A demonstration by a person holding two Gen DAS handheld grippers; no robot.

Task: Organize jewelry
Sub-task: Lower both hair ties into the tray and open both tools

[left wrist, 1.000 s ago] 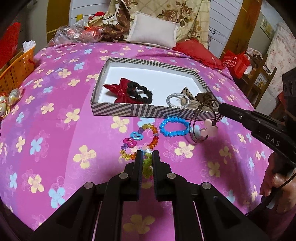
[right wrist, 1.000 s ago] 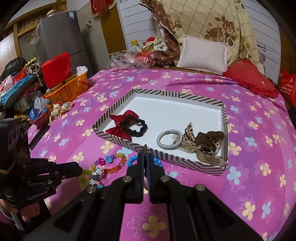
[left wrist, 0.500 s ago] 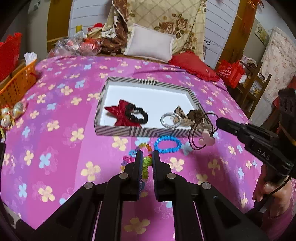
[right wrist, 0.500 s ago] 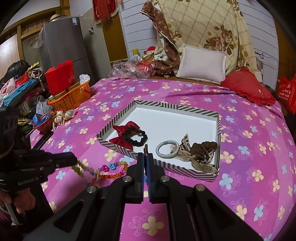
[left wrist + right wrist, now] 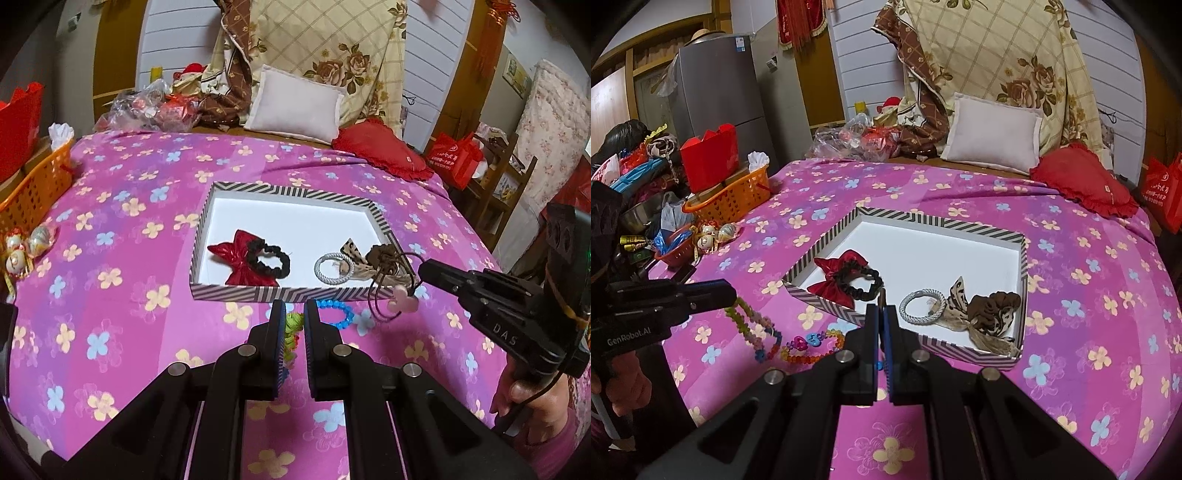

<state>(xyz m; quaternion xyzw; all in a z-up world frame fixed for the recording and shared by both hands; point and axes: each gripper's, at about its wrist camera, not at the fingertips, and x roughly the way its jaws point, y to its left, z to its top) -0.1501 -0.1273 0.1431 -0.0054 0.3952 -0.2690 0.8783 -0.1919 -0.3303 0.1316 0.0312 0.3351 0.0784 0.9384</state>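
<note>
Left fingers (image 5: 292, 314) clamped on a limp, light bead string (image 5: 764, 330), right fingers (image 5: 881, 312) on a thin cord loop (image 5: 384, 295); both floppy, best pinched mid-strand.

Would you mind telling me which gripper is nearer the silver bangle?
Right. The right gripper hangs just beside the silver bangle, at the tray's corner; the left gripper is beyond the tray's opposite corner.

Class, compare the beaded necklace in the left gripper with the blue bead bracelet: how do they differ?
The beaded necklace is multicoloured; the blue bead bracelet is one colour. The necklace hangs from the left gripper, its lower end trailing on the bedspread; the bracelet lies wholly on it, ungripped. The necklace is a longer strand. Both are beaded and outside the striped box.
</note>
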